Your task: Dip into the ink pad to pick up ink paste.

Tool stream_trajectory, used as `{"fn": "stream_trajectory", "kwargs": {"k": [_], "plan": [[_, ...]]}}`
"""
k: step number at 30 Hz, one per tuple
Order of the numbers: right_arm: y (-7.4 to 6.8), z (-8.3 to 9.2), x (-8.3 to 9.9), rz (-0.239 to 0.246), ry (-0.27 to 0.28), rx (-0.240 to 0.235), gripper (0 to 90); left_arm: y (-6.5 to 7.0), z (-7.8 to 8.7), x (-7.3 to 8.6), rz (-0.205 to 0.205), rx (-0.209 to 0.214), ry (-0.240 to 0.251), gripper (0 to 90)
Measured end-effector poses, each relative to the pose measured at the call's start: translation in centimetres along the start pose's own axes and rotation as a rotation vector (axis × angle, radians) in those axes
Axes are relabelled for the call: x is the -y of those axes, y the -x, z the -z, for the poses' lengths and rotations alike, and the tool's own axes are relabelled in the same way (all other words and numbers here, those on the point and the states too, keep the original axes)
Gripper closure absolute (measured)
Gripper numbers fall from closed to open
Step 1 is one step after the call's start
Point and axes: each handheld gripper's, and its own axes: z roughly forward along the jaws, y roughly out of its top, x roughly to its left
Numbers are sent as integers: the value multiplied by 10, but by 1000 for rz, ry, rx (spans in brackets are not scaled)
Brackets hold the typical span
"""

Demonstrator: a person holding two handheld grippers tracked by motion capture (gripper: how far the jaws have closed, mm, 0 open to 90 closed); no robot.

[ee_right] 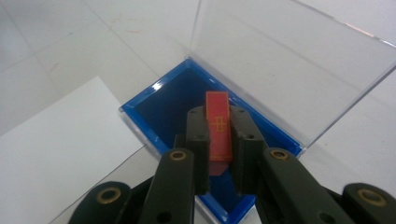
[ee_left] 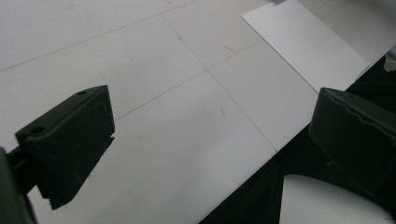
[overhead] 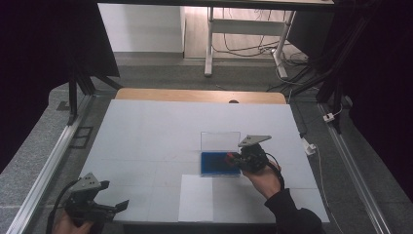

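Red and slim, a small flat block (ee_right: 218, 126) with a yellow mark sat clamped on edge between the jaws of the right gripper (ee_right: 218, 140), held over the blue tray (ee_right: 163, 109) of an open case whose clear lid (ee_right: 280, 60) stood upright. The left gripper (overhead: 104, 202) hung open and empty near the white table's (overhead: 146, 131) front corner, well apart from a white sheet (overhead: 196, 197).

white table (overhead: 146, 136), white paper sheet (overhead: 196, 199) at near edge
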Motion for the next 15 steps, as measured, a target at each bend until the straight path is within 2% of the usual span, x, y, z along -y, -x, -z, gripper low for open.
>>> {"fn": "stream_trajectory", "kwargs": {"k": [7,15], "plan": [[-10,7,2,29,0,-31,796,2,-1,0,-13,-8,-7,9],[-20,13,5,21,9,-69,796,2,-1,0,-12,-9,-11,9]]}}
